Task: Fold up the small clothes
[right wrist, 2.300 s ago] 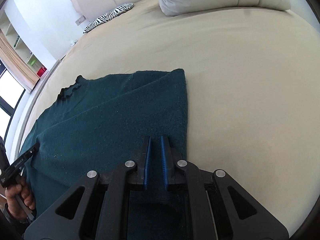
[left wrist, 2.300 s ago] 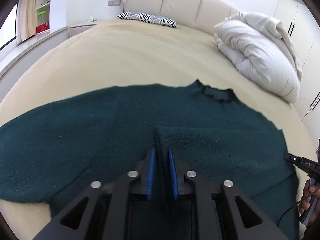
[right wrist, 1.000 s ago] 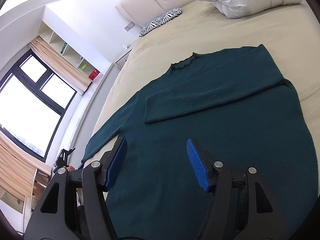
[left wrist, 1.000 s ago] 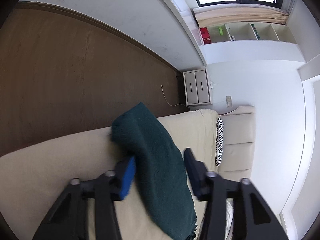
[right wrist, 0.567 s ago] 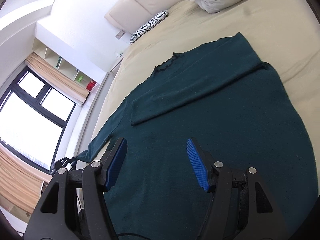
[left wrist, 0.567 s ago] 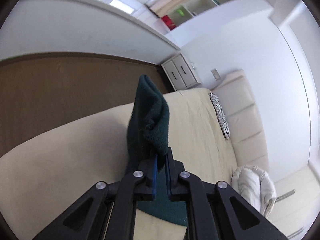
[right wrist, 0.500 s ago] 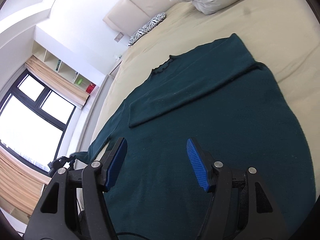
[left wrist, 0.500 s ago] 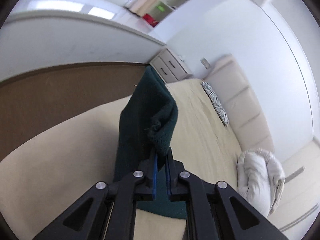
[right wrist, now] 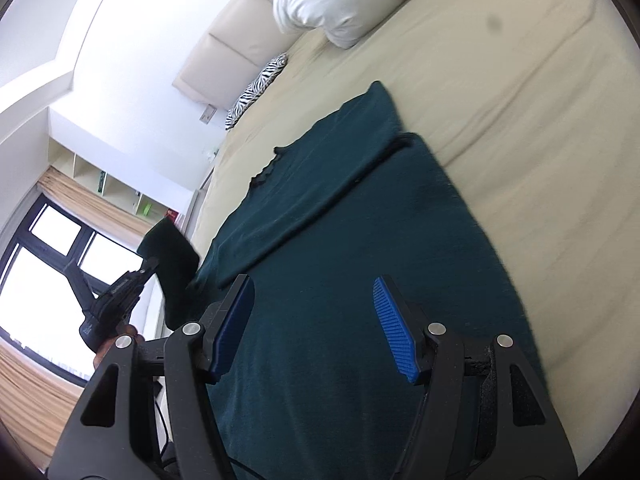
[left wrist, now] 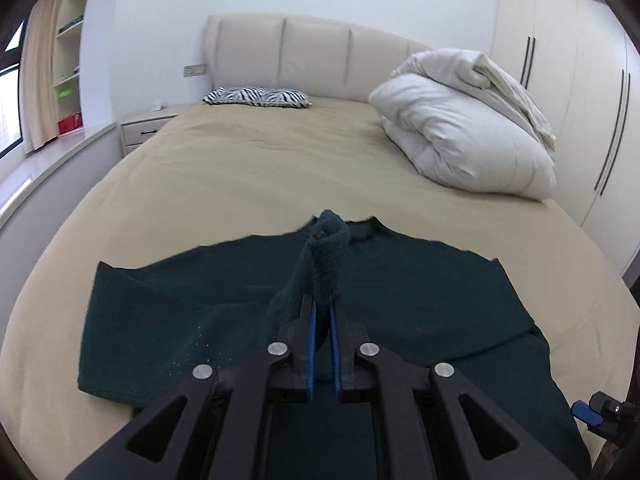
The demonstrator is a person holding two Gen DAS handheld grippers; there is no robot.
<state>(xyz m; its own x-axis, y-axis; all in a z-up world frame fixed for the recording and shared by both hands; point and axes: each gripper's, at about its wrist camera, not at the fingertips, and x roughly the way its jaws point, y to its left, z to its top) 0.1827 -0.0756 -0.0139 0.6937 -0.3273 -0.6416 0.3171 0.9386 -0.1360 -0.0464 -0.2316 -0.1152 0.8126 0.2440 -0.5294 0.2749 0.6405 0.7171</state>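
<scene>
A dark green sweater (left wrist: pixel 420 292) lies spread on the beige bed (left wrist: pixel 240 168). My left gripper (left wrist: pixel 322 312) is shut on the cuff of the left sleeve (left wrist: pixel 326 248) and holds it raised over the sweater's middle, near the neckline. In the right wrist view the sweater (right wrist: pixel 360 280) fills the centre, with its right sleeve folded across the chest. My right gripper (right wrist: pixel 314 312) is open and empty above the sweater's lower part. The left gripper (right wrist: pixel 116 300) with the lifted sleeve (right wrist: pixel 172 256) shows at the left there.
A white folded duvet (left wrist: pixel 468 128) lies at the bed's far right and a zebra-print pillow (left wrist: pixel 258 96) by the headboard (left wrist: pixel 312 56). A nightstand (left wrist: pixel 144 130) and a window ledge (left wrist: pixel 36 164) stand at the left, wardrobes (left wrist: pixel 580 100) at the right.
My left gripper closed on the left sleeve's cuff and carried it from over the bed's left edge inward over the sweater. My right gripper let go of the right sleeve, opened and drew back.
</scene>
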